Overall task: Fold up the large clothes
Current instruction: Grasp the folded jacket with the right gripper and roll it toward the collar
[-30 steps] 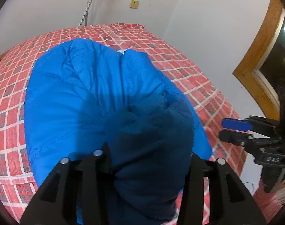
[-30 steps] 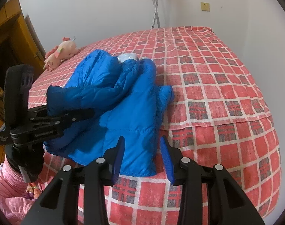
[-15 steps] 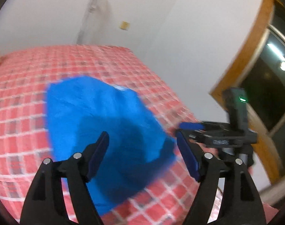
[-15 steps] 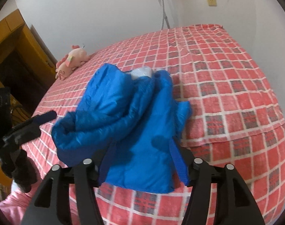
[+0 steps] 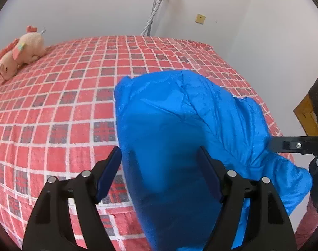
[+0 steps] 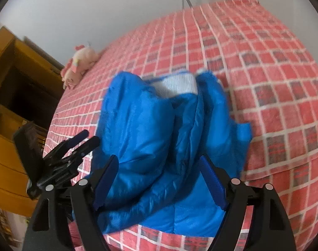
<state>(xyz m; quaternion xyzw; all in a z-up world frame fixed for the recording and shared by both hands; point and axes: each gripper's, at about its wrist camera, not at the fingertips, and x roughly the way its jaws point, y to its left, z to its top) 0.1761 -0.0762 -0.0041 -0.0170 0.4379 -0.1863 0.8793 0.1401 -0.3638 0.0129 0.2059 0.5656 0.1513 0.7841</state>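
Blue jacket (image 5: 180, 125); red-white checked bedspread (image 5: 64, 104); pink plush toy (image 5: 18, 52).

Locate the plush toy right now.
The pink plush toy lies at the far left edge of the red checked bed by the wall in the left wrist view, well apart from the blue jacket.
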